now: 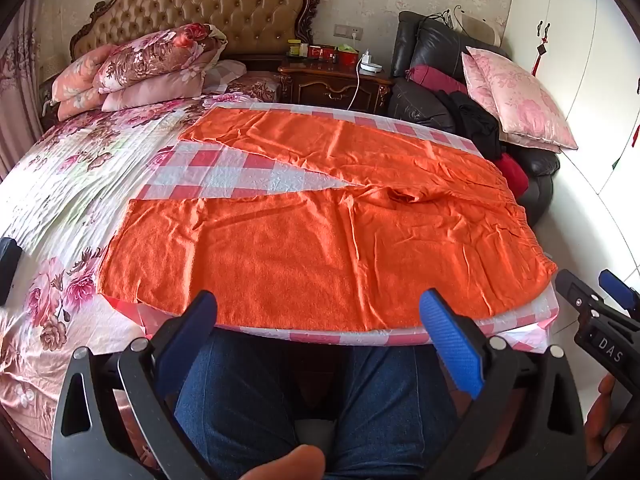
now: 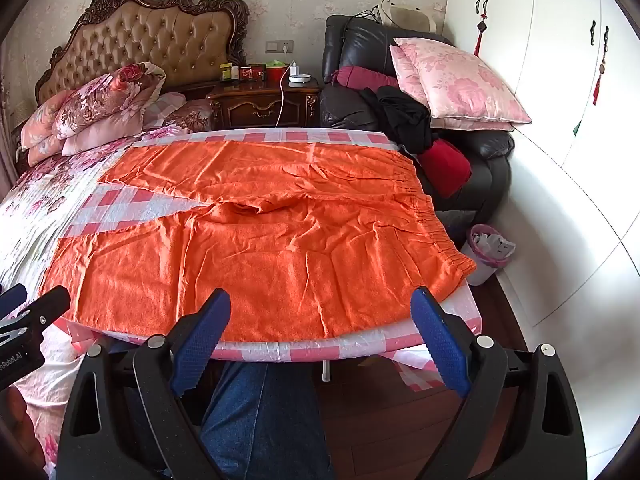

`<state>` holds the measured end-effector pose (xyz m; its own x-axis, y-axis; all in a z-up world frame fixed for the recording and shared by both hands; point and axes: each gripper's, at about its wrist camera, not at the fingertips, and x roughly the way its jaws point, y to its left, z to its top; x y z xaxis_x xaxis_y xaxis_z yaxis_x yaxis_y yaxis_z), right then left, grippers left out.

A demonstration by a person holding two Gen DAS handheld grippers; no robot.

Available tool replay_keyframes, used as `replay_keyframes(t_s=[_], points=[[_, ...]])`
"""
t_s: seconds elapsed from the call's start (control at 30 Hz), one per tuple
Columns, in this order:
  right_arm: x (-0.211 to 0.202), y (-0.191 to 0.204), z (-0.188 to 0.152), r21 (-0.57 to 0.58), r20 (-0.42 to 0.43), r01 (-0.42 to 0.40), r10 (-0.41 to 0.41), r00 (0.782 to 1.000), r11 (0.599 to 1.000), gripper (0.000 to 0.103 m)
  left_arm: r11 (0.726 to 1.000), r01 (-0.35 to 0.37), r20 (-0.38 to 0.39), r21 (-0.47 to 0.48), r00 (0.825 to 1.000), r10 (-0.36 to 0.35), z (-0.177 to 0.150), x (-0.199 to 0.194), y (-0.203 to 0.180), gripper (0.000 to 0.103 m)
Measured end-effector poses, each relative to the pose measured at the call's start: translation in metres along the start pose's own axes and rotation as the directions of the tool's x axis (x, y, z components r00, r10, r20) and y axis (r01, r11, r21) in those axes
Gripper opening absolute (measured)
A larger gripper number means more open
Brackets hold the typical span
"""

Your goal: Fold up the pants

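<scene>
Orange pants (image 1: 320, 236) lie spread flat on a red-and-white checked cloth (image 1: 224, 172) over a board. The legs run to the left and the gathered waistband (image 2: 436, 224) sits at the right. My left gripper (image 1: 320, 312) hovers open at the near edge of the near leg, nothing between its blue pads (image 1: 448, 340). My right gripper (image 2: 320, 312) is also open, above the near edge closer to the waistband, its blue pads (image 2: 436, 340) apart and touching nothing. In the left wrist view the right gripper (image 1: 600, 300) shows at the right edge.
The board rests at a floral bed (image 1: 60, 184) with stacked pillows (image 1: 140, 64). Beyond stand a wooden nightstand (image 2: 260, 100) and a black leather armchair (image 2: 480, 152) piled with pillows and clothes. A small bin (image 2: 488, 252) stands on the floor. A person's jeans-clad legs (image 1: 280, 400) are below.
</scene>
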<state>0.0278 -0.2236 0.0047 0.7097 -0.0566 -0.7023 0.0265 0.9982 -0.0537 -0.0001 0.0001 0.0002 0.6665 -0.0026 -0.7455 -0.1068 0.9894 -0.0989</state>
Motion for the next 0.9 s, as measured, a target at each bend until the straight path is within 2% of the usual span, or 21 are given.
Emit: replay_keyframes(t_s=[0.9], points=[[-0.0024, 0.0047, -0.002, -0.002, 0.003, 0.002, -0.002, 1.0, 1.0, 0.088, 1.0, 0.0, 0.0, 0.0, 1.0, 0.0, 0.0, 0.0, 0.0, 0.101]])
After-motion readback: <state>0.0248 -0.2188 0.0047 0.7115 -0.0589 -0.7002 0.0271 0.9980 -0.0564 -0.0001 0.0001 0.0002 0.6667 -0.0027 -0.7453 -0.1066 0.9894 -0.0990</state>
